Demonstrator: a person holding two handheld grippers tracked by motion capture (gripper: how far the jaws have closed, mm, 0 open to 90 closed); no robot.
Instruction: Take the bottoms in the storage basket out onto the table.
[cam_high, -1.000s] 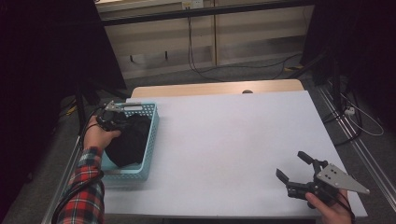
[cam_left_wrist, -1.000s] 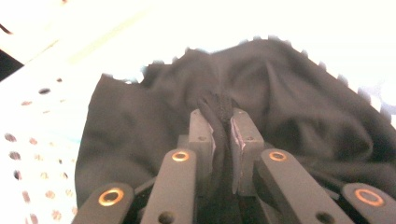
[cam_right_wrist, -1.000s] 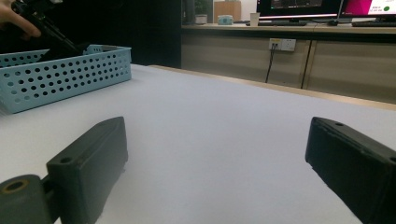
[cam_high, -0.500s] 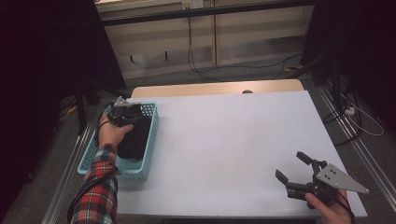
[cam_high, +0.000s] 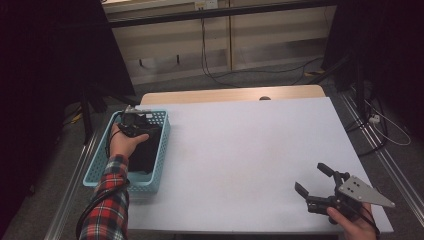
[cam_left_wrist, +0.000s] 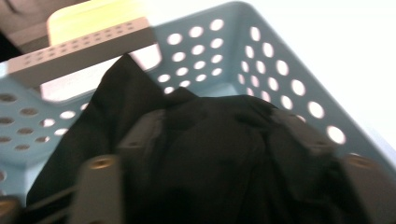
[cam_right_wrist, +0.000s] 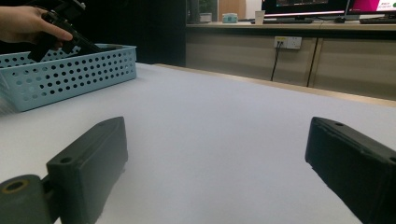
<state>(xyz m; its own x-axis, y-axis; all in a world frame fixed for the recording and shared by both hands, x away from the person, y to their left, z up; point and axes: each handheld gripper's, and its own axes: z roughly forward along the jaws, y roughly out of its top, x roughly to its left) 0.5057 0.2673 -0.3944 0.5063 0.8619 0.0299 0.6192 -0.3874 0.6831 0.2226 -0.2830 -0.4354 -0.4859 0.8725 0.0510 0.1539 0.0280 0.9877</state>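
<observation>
Inside the blue basket (cam_high: 161, 145), perforated walls ring the black cloth (cam_high: 145, 152)

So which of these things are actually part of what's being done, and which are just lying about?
In use:
- left gripper, jaws just opened, down in the basket
- black cloth, lying between those jaws
- blue basket, holding the cloth

Lying about:
- right gripper, open, idle over the white table
- cables on the floor beyond the table
</observation>
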